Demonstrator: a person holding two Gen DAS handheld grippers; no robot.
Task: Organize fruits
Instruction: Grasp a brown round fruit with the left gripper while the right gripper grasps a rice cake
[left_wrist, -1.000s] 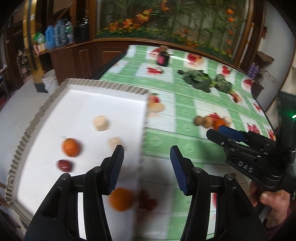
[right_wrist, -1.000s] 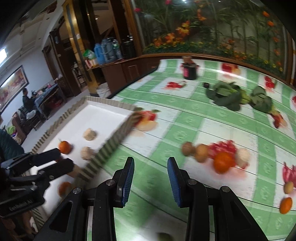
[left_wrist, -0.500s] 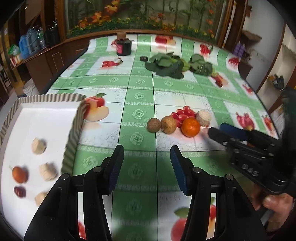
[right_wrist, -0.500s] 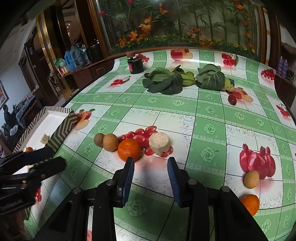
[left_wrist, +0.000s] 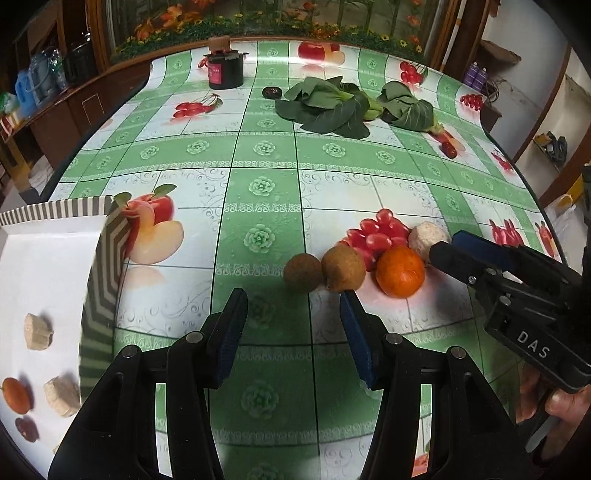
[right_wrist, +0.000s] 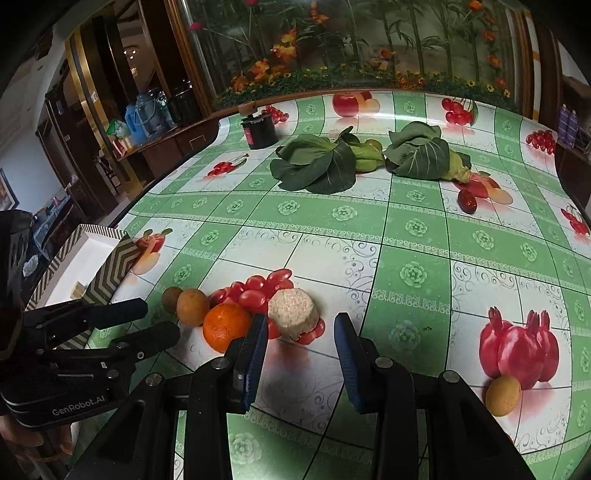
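On the green checked tablecloth lie two brown round fruits (left_wrist: 303, 274) (left_wrist: 343, 267), an orange (left_wrist: 400, 271) and a pale beige chunk (left_wrist: 428, 236) in a row. My left gripper (left_wrist: 293, 314) is open and empty, just short of the brown fruits. My right gripper (right_wrist: 300, 336) is open and empty, just short of the beige chunk (right_wrist: 293, 313), with the orange (right_wrist: 226, 326) to its left. The white tray (left_wrist: 48, 236) with a striped rim holds several fruits at the left. A yellow fruit (right_wrist: 503, 395) and a red date (right_wrist: 467, 201) lie further right.
Leafy greens (right_wrist: 321, 162) (right_wrist: 421, 151) and a dark jar (right_wrist: 258, 129) stand at the back of the table. The table edge runs along the left, with a wooden counter beyond. The right gripper also shows in the left wrist view (left_wrist: 447, 247).
Both grippers swung right from over the tray to the fruit group and came closer to it. Both stayed open and empty.
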